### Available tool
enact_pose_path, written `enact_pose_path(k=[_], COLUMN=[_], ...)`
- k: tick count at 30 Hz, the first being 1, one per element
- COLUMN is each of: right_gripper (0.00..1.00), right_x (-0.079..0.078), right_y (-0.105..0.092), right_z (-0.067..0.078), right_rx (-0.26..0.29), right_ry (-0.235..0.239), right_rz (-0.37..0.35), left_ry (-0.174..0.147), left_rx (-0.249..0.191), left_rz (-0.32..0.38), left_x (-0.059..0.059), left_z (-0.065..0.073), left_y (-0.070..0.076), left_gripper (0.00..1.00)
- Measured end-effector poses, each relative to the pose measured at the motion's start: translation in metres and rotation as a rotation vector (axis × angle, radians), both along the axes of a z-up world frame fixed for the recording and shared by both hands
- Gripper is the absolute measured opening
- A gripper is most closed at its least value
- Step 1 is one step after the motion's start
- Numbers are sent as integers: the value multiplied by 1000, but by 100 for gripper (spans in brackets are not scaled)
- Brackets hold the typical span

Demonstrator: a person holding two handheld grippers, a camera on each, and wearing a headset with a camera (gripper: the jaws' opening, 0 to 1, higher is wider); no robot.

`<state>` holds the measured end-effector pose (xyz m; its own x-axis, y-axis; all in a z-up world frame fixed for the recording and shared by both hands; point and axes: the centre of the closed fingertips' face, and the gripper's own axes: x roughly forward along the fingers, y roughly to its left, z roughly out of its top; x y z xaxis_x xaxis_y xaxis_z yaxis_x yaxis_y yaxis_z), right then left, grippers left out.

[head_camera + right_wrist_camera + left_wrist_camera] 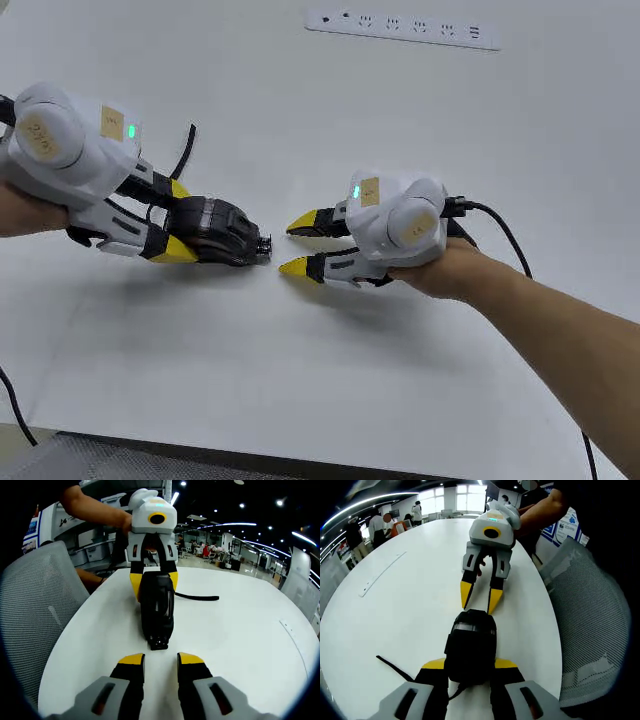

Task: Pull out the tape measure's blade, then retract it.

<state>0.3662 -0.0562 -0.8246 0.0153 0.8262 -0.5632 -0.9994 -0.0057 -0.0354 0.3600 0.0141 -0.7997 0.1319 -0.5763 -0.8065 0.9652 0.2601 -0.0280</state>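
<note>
A left gripper, glossy white plastic with yellow-tipped fingers, clamps a black tape measure at 9 o'clock in the head view. The chunky, ribbed case lies low over the matte white surface. Its small metal blade end sits at the case mouth and points toward 3 o'clock.

Facing it from 3 o'clock, the right gripper is held in a person's hand. Its pointed fingers are set a narrow gap apart and hold nothing. Their tips lie just beside the blade end and do not touch it.

In the left gripper view, the fingers close on both flanks of the rounded case. In the right gripper view, the blocky case runs toward 12 o'clock from the parted yellow tips.

A thin black cord curls on the surface behind the left gripper. A long, flat white power strip lies at 1 o'clock near the far edge. A grey mesh chair back stands beside the rounded surface edge.
</note>
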Motion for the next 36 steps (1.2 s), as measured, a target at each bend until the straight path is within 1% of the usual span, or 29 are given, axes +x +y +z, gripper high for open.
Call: enact_pose_path(k=[10, 15, 22, 24, 28, 36], right_gripper=[22, 20, 14, 14, 14, 14], right_x=[0, 0, -2, -2, -2, -3], right_y=[10, 15, 21, 22, 23, 25], right_z=[0, -1, -1, -2, -2, -1], right_rx=[5, 5, 3, 4, 13, 27], right_ry=[5, -3, -5, -12, 5, 21], right_rz=[17, 31, 45, 45, 32, 31], left_ry=[6, 8, 7, 7, 11, 13], left_rx=[-1, -1, -4, -6, -10, -21], left_rz=[-4, -6, -8, -9, -9, -3], left_x=[1, 1, 2, 2, 1, 1], left_z=[0, -1, 0, 0, 0, 1], left_y=[-1, -2, -1, -1, 0, 1], left_gripper=[29, 29, 29, 29, 29, 29])
